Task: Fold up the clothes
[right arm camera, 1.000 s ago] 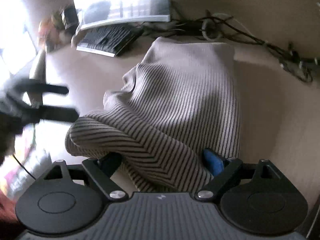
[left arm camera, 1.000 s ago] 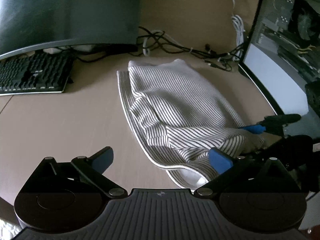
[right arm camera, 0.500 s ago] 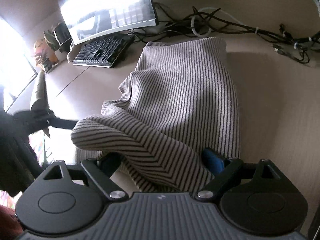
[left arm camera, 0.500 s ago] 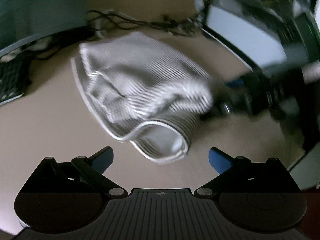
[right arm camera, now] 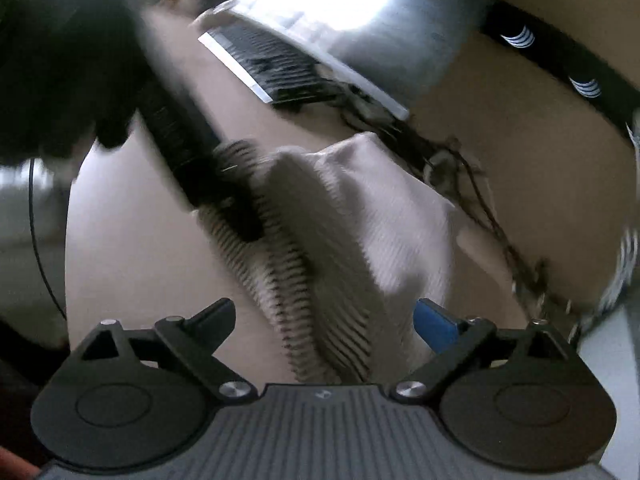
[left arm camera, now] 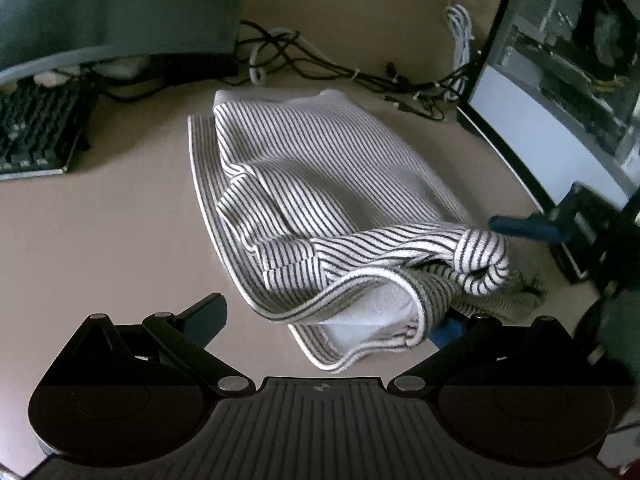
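Striped garment (left arm camera: 320,184) on desk (left arm camera: 100,232), between spread fingers of left tool (left arm camera: 324,320)

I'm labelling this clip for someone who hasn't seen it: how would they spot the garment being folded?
Start at the tan desk, between the keyboard on the left and the monitor on the right. The garment lies in the middle, before the cables: the only cloth, white with thin dark stripes.
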`<state>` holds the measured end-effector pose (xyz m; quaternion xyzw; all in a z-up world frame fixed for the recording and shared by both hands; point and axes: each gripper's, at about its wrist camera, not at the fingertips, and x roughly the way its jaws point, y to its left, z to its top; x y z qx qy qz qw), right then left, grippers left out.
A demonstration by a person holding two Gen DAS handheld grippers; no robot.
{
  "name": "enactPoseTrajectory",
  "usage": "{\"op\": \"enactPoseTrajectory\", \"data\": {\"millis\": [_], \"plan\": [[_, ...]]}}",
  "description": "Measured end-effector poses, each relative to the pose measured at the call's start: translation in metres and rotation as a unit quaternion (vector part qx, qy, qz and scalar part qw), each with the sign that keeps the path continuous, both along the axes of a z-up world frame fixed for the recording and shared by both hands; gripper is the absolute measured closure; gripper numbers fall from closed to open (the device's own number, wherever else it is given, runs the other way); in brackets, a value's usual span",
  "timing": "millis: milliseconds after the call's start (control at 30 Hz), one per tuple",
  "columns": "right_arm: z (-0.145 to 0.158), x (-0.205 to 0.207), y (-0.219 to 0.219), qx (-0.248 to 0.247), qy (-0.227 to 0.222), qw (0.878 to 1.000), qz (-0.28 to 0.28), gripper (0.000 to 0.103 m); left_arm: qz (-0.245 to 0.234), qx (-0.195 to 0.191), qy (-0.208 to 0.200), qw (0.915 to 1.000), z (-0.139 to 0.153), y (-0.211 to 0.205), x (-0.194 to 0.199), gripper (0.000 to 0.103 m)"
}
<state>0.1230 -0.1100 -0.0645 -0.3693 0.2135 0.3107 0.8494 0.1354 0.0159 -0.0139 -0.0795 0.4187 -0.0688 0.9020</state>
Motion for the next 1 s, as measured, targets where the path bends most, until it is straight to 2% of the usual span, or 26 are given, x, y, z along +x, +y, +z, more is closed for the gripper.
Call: {"op": "enactPoseTrajectory", "data": {"millis": [67, 100, 133, 200, 300, 367, 467, 600, 733, 833, 933, 1000], "plan": [[-0.009, -0.003, 0.008, -0.027, -0.034, 0.999, 0.020, 0.011, 0.005, -0.016, 0.002, 0.9999, 0.001, 0.003, 0.001, 0.000], [-0.011, -0.002, 0.010, -0.033, -0.047, 0.998, 0.028, 0.038, 0.005, -0.021, 0.004, 0.9998, 0.001, 0.006, 0.000, 0.000], [-0.006, 0.002, 0.010, -0.027, -0.039, 0.999, 0.025, 0.052, 0.003, -0.027, 0.006, 0.9996, 0.002, 0.009, -0.002, 0.000], [0.009, 0.013, 0.008, -0.011, -0.011, 1.000, 0.015, 0.063, -0.011, -0.050, 0.005, 0.9987, 0.010, 0.020, -0.009, 0.000], [0.017, 0.013, 0.009, -0.023, 0.008, 1.000, 0.014, 0.067, -0.006, -0.070, -0.021, 0.9973, 0.032, 0.051, -0.016, 0.000], [0.022, 0.012, 0.009, -0.032, 0.020, 0.999, 0.014, 0.069, 0.015, -0.063, -0.041, 0.9971, 0.044, 0.071, -0.011, 0.000], [0.030, 0.011, 0.010, -0.046, 0.038, 0.998, 0.015, 0.074, 0.014, -0.045, -0.073, 0.9962, 0.051, 0.083, 0.014, 0.000], [0.056, -0.010, 0.018, -0.063, 0.074, 0.995, 0.012, 0.075, -0.049, -0.037, -0.070, 0.9956, 0.031, 0.068, 0.058, 0.000], [0.093, -0.039, 0.032, -0.121, 0.072, 0.990, 0.020, 0.076, -0.105, -0.022, -0.052, 0.9929, 0.001, 0.054, 0.087, 0.000], [0.122, -0.057, 0.044, -0.164, 0.066, 0.984, 0.030, 0.076, -0.140, -0.025, -0.051, 0.9886, -0.011, 0.050, 0.091, 0.000], [0.154, -0.048, 0.058, -0.203, 0.037, 0.977, 0.059, 0.076, -0.167, -0.022, -0.051, 0.9844, -0.018, 0.048, 0.089, 0.003], [0.162, -0.021, 0.064, -0.212, 0.036, 0.973, 0.082, 0.076, -0.172, -0.019, -0.049, 0.9837, -0.023, 0.049, 0.083, 0.003]]}}
